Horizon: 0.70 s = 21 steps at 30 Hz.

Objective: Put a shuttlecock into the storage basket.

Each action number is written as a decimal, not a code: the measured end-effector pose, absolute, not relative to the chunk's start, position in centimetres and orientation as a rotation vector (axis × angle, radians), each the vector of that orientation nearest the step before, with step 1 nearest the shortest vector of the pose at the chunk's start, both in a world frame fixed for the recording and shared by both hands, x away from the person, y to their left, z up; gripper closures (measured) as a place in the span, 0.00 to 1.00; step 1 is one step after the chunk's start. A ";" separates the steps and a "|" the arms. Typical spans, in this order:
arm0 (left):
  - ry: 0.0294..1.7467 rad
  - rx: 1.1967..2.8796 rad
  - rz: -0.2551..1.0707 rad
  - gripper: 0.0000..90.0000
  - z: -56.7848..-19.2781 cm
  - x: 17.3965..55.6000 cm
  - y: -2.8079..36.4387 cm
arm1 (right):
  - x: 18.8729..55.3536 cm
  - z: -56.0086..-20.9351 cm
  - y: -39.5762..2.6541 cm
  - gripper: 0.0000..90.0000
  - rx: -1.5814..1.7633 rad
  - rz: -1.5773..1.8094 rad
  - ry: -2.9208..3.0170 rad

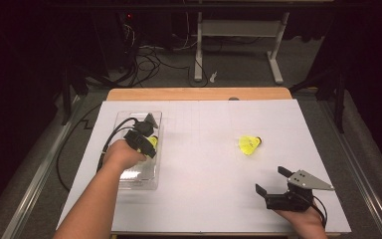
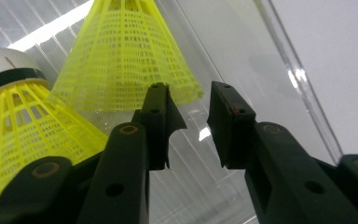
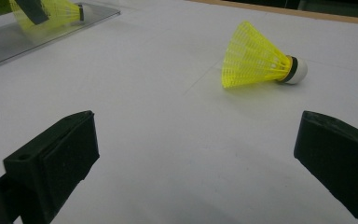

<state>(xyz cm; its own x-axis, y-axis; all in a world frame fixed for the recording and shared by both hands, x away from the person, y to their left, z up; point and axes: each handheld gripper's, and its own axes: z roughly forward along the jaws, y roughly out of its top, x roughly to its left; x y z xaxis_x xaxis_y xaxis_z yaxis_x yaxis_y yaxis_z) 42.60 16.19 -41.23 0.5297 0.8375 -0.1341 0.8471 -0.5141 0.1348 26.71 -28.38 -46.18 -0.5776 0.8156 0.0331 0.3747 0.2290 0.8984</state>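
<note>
Nearest the person, the right claw rests on the white counter with jaws spread wide and empty. The left claw, jaws parted and gripping nothing, should rise straight up so neither jaw catches the two yellow mesh shuttlecocks lying in the clear plastic tray beneath it. Farther off, a third yellow shuttlecock with a white cork lies on its side, well apart, its path unobstructed.
</note>
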 end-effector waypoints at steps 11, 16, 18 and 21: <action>1.427 2.588 -0.091 0.67 -40.4 41.7 16.7 | 26.7 -46.2 -28.2 0.01 1.094 1.313 2.061; 1.437 2.586 -0.117 0.64 -40.2 41.2 17.2 | 26.7 -46.2 -28.1 0.01 1.088 1.309 2.066; 1.442 2.590 -0.133 0.62 -40.1 41.0 17.4 | 26.7 -46.2 -28.1 0.01 1.089 1.309 2.067; 1.452 2.584 -0.144 0.58 -39.8 40.7 17.8 | 26.7 -46.2 -28.1 0.01 1.089 1.307 2.067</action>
